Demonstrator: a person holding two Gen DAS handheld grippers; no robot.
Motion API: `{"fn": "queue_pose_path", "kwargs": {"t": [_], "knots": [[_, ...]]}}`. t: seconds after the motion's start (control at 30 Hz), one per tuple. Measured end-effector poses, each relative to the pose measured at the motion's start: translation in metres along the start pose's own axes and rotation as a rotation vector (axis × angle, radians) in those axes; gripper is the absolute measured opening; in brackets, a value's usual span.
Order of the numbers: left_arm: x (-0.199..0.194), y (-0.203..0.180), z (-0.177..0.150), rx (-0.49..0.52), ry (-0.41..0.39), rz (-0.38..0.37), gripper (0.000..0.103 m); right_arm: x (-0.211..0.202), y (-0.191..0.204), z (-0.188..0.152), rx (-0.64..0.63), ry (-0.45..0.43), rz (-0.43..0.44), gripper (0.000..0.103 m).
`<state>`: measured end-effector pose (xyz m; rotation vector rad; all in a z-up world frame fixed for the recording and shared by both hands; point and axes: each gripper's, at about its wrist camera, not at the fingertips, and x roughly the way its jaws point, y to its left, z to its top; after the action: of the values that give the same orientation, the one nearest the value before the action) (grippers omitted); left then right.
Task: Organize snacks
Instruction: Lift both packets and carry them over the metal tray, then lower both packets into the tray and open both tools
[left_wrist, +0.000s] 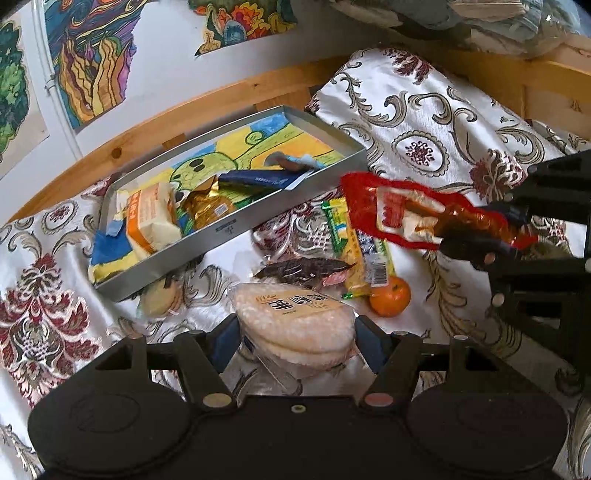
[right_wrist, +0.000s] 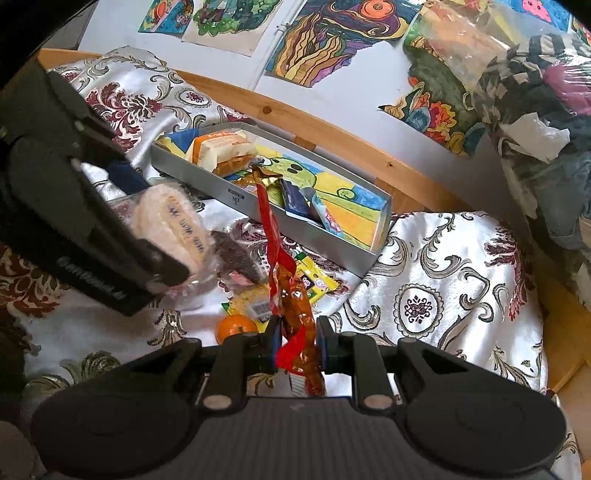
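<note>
Bare brocade bedspread (left_wrist: 443, 122) flanks the long silver tray (left_wrist: 225, 230); left gripper (left_wrist: 295, 339) clamps the rice-cracker pack (left_wrist: 295, 321), right gripper (right_wrist: 297, 345) pinches the long red crinkly wrapper (right_wrist: 291, 295) pointing trayward.

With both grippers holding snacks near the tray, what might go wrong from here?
1. The red wrapper is pinched at one end by the right gripper; it hangs floppy and could snag the grey tray wall.
2. The rice cracker pack in the left gripper may crack if squeezed.
3. The orange could roll on the soft bedspread.
</note>
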<state>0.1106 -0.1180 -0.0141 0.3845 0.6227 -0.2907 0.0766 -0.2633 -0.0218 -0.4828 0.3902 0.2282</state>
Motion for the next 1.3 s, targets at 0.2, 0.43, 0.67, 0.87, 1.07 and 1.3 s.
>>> {"fn": "queue_pose_path", "kwargs": {"t": [0.2, 0.43, 0.67, 0.87, 1.07, 1.3], "knots": [[-0.015, 0.006, 0.001, 0.008, -0.046, 0.009, 0.068, -0.004, 0.002, 0.0, -0.002, -0.015, 0.003, 0.022], [-0.023, 0.022, 0.029, -0.022, -0.129, 0.006, 0.068, -0.01, -0.001, 0.013, -0.026, -0.068, -0.019, 0.022], [-0.013, 0.044, 0.065, -0.073, -0.209, 0.036, 0.068, -0.004, -0.023, 0.041, -0.005, -0.113, -0.067, 0.022], [0.009, 0.07, 0.095, -0.112, -0.253, 0.056, 0.068, 0.028, -0.046, 0.073, 0.057, -0.141, -0.095, 0.022], [0.047, 0.1, 0.121, -0.151, -0.278, 0.065, 0.069, 0.074, -0.061, 0.097, 0.091, -0.159, -0.12, 0.022], [0.091, 0.118, 0.136, -0.239, -0.265, 0.054, 0.069, 0.127, -0.068, 0.112, 0.063, -0.168, -0.129, 0.022]]}}
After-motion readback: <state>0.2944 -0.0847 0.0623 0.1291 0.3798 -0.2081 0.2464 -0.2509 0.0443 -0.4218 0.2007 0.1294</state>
